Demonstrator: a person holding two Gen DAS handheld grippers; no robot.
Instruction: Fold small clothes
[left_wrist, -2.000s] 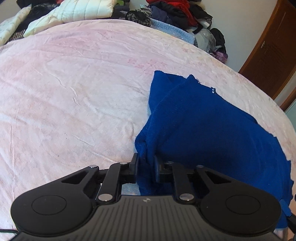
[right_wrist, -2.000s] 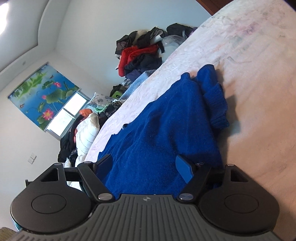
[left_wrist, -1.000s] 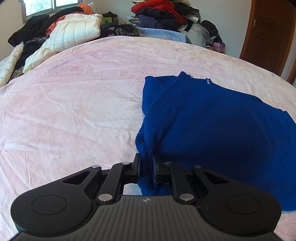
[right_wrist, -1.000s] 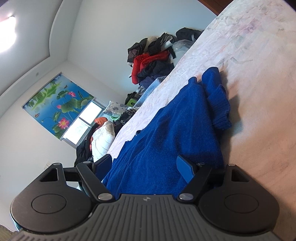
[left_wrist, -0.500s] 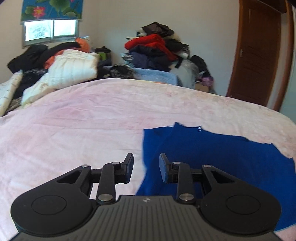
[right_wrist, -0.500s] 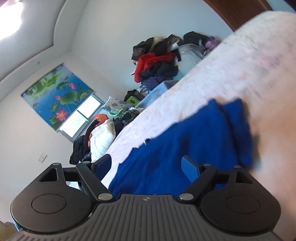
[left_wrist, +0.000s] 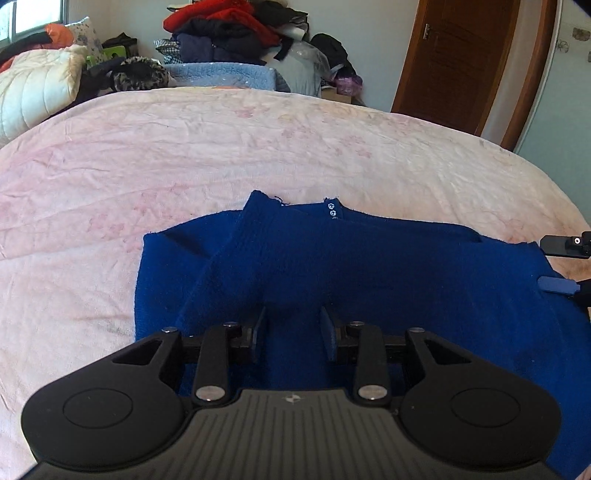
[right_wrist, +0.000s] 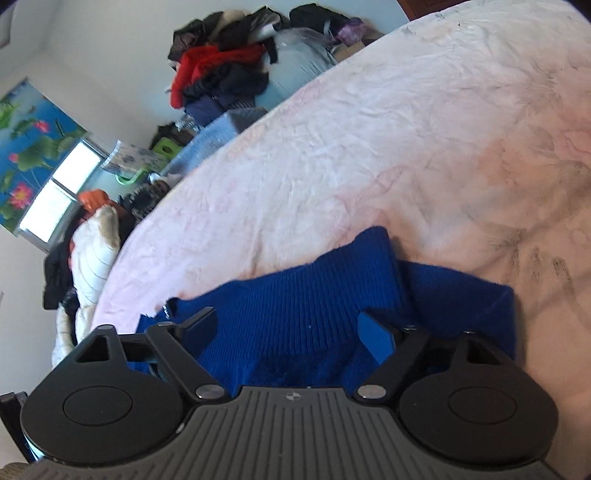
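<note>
A small blue knit sweater (left_wrist: 369, 266) lies flat on the pink bedspread (left_wrist: 221, 147), with one sleeve folded in over its left side. My left gripper (left_wrist: 293, 325) is open and empty, hovering over the sweater's near edge. My right gripper (right_wrist: 291, 325) is open and empty above the sweater (right_wrist: 314, 306), near a folded sleeve. The right gripper's fingertips (left_wrist: 561, 245) also show at the right edge of the left wrist view.
A heap of clothes (left_wrist: 229, 33) and a light blue blanket (left_wrist: 221, 74) lie beyond the far edge of the bed. A white quilted jacket (left_wrist: 33, 88) sits far left. A wooden door (left_wrist: 454, 62) stands at the back right. A window (right_wrist: 55, 184) is on the wall.
My left gripper let go of the sweater's sleeve, opened, and moved over the sweater's near edge. My right gripper stayed open and swung round over the sweater.
</note>
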